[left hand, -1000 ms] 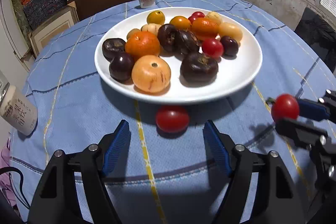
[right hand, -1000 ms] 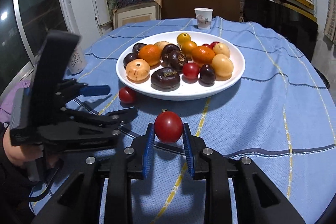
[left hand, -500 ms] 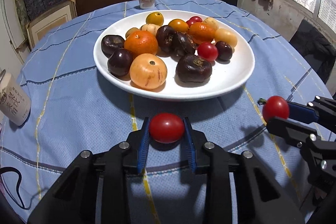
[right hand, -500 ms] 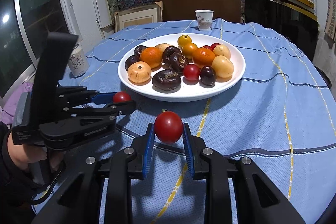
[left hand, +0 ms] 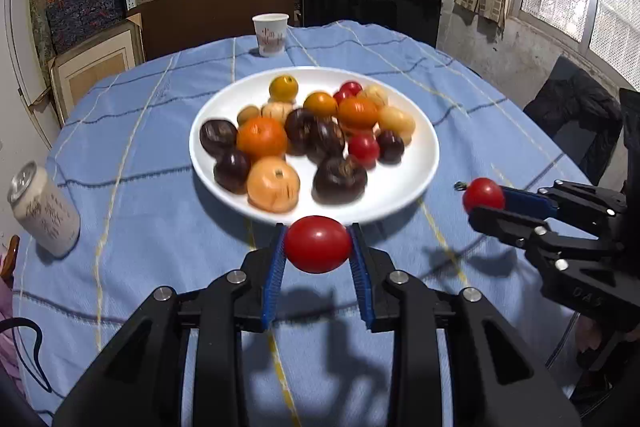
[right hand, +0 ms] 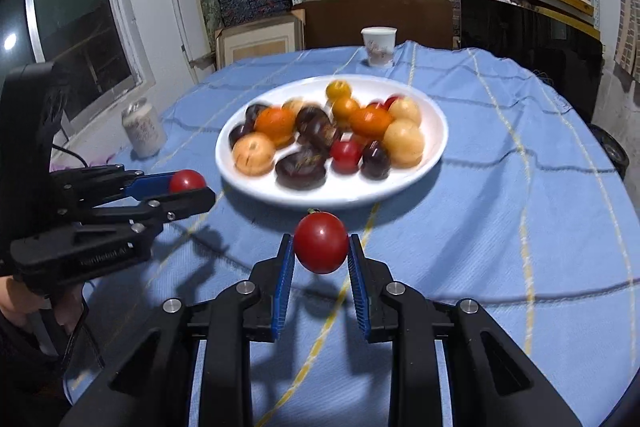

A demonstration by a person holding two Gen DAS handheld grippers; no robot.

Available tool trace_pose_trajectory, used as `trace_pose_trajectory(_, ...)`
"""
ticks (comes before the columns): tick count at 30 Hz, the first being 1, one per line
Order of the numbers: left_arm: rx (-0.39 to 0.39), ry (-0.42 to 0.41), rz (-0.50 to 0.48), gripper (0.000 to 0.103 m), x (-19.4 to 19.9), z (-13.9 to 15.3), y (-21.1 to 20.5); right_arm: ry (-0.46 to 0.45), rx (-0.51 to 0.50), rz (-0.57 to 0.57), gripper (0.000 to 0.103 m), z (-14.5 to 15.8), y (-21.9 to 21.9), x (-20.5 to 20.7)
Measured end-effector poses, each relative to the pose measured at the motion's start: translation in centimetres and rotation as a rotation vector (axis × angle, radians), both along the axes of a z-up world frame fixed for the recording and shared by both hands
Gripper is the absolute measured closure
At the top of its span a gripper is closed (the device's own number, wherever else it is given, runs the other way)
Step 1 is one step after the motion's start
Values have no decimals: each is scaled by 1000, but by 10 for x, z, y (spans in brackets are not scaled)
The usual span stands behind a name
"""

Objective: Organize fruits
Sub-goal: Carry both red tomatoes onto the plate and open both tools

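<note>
A white plate (left hand: pixel 416 171) with several orange, dark purple, pale and red fruits sits mid-table; it also shows in the right wrist view (right hand: pixel 434 151). My left gripper (left hand: pixel 318 247) is shut on a red tomato (left hand: pixel 318 243) and holds it above the cloth just before the plate's near rim. My right gripper (right hand: pixel 321 247) is shut on another red tomato (right hand: pixel 321 242), also raised, near the plate's front. Each gripper shows in the other's view: the right one (left hand: pixel 486 201) at the plate's right, the left one (right hand: pixel 188 187) at its left.
A blue checked cloth (left hand: pixel 140 187) covers the round table. A white can (left hand: pixel 44 211) stands at the left, a paper cup (left hand: pixel 271 34) behind the plate. Shelves, boxes and a dark panel stand beyond the table's far edge.
My left gripper closed on the tomato that lay in front of the plate and lifted it off the cloth. My right gripper kept its tomato and rose slightly.
</note>
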State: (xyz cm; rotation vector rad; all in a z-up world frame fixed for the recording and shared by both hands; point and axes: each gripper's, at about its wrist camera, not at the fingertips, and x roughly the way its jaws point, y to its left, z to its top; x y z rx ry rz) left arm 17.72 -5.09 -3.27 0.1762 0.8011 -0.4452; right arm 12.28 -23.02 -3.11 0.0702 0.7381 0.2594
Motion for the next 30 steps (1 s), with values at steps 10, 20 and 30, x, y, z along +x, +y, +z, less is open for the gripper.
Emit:
trace_pose_trajectory(10, 19, 22, -18, 73, 63, 13, -40, -62, -28, 4, 76, 36, -11, 80)
trace_pose_trajectory(20, 34, 39, 62, 18, 94, -5, -37, -62, -58, 51, 51, 26, 11, 143)
trace_pose_trajectory(30, 54, 75, 123, 6, 45, -13, -5, 13, -28, -26, 24, 8, -14, 71)
